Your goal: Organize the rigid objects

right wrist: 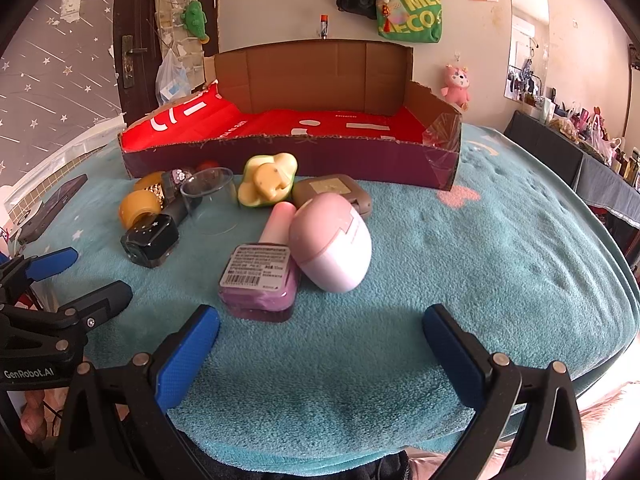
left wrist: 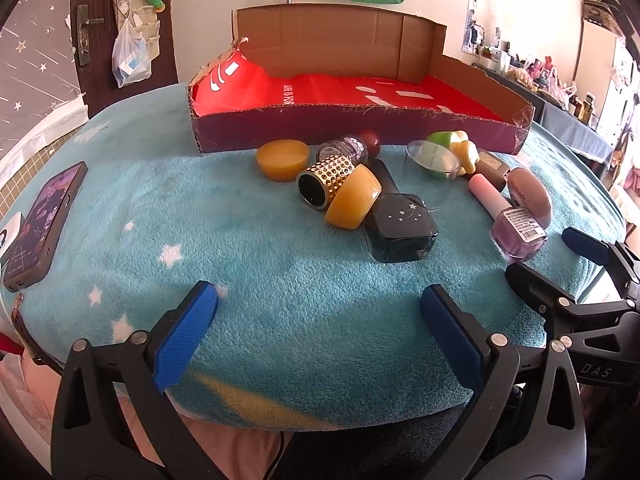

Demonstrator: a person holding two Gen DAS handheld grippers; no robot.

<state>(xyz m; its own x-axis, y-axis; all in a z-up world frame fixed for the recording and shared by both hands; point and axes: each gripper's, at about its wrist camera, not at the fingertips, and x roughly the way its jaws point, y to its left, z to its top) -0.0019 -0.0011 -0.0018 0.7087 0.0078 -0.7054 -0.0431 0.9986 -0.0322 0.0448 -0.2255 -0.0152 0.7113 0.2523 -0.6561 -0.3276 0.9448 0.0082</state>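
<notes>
Teal fleece blanket [left wrist: 280, 280] carries a small heap of hard things near its far edge, just in front of one cardboard box [left wrist: 352, 132] lined in red. Counted: two amber round pieces, a cup-shaped one [left wrist: 282, 159] and a ring [left wrist: 352, 196]; one gold-studded cylinder [left wrist: 326, 182] lying against the ring; one dark square bottle [left wrist: 402, 228] with stars; one lilac nail polish bottle [right wrist: 260, 280] on its side with a pink cap; one pink egg-shaped case [right wrist: 332, 244] touching it; one clear plastic cup [right wrist: 208, 204] tipped over; one green and yellow toy [right wrist: 268, 180]; one brown flat case [right wrist: 336, 192]; one glittery bottle [left wrist: 346, 148] with a red cap.

Both tongs sit at the blanket's near edge, well apart from the heap. The left gripper [left wrist: 318, 312] has its jaws spread wide and empty; the right gripper [right wrist: 320, 334] likewise.

Only the left wrist view shows one phone [left wrist: 44, 224] at the blanket's left edge in full. Only the right wrist view shows a pink plush toy [right wrist: 456, 84] beyond the box.
</notes>
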